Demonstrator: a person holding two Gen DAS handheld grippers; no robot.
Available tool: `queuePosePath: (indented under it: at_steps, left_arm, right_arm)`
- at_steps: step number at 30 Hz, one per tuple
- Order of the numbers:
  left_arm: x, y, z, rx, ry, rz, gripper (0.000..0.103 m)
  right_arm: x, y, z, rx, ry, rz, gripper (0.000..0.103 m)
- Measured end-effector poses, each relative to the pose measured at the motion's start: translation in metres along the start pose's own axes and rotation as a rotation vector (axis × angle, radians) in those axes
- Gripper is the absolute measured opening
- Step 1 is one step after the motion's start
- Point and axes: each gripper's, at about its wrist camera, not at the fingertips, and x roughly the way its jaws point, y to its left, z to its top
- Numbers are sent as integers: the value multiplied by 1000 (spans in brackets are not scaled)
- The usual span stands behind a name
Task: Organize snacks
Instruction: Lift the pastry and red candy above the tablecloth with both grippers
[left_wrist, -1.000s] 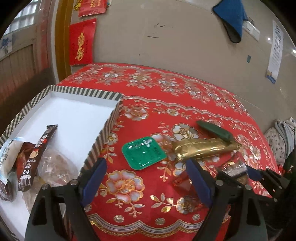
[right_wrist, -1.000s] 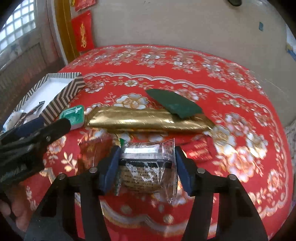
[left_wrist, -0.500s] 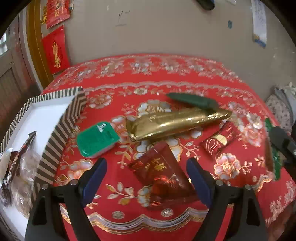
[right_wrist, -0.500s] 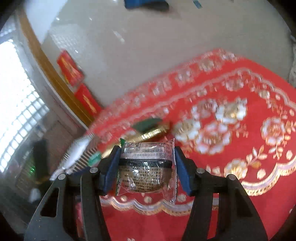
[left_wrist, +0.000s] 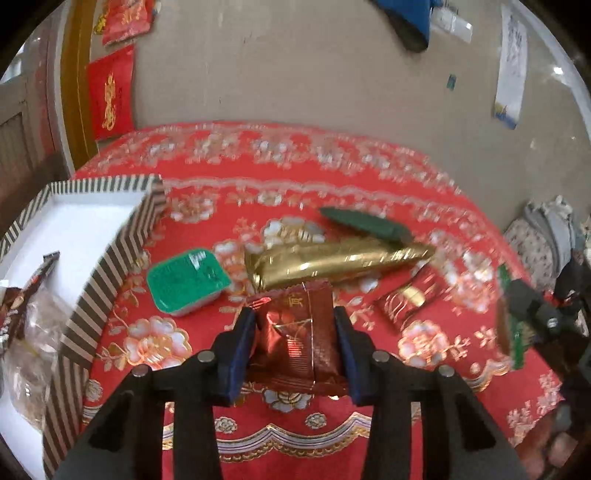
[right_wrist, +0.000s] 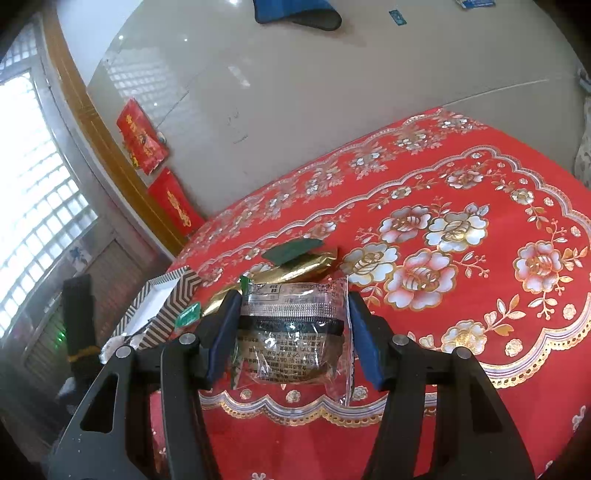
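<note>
My left gripper (left_wrist: 295, 343) is shut on a dark red snack packet (left_wrist: 295, 339) above the red flowered tablecloth (left_wrist: 332, 177). My right gripper (right_wrist: 291, 332) is shut on a clear-wrapped dark snack (right_wrist: 291, 332) and holds it raised above the table's front edge. On the cloth lie a long gold packet (left_wrist: 332, 260), a dark green packet (left_wrist: 365, 223), a green tub (left_wrist: 186, 280) and a small red packet (left_wrist: 406, 299). The striped box (left_wrist: 122, 254) stands at the left with several snacks (left_wrist: 26, 306) inside. The gold packet (right_wrist: 295, 271) and the box (right_wrist: 173, 299) also show in the right wrist view.
A wall stands behind the table with red hangings (left_wrist: 110, 96) and a paper (left_wrist: 509, 66). The right gripper (left_wrist: 524, 314) shows at the right edge of the left wrist view. A window (right_wrist: 33, 199) is at the left. Bedding (left_wrist: 546, 236) lies to the right.
My left gripper has closed on the dark red packet, which lay between its open fingers before. My right gripper, still holding the clear-wrapped snack, has tilted and shifted a little.
</note>
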Motion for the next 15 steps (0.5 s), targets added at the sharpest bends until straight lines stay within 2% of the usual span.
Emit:
queuePosePath:
  at_steps: [3, 8, 15]
  left_arm:
    - [-4, -3, -2, 5, -10, -8, 45]
    - [0, -13, -8, 57, 10, 48, 45]
    - [-10, -16, -9, 87, -39, 70, 45]
  right_arm:
    - [-3, 0, 0, 3, -13, 5, 57]
    - [-5, 1, 0, 2, -22, 8, 57]
    - [-5, 3, 0, -5, -22, 16, 57]
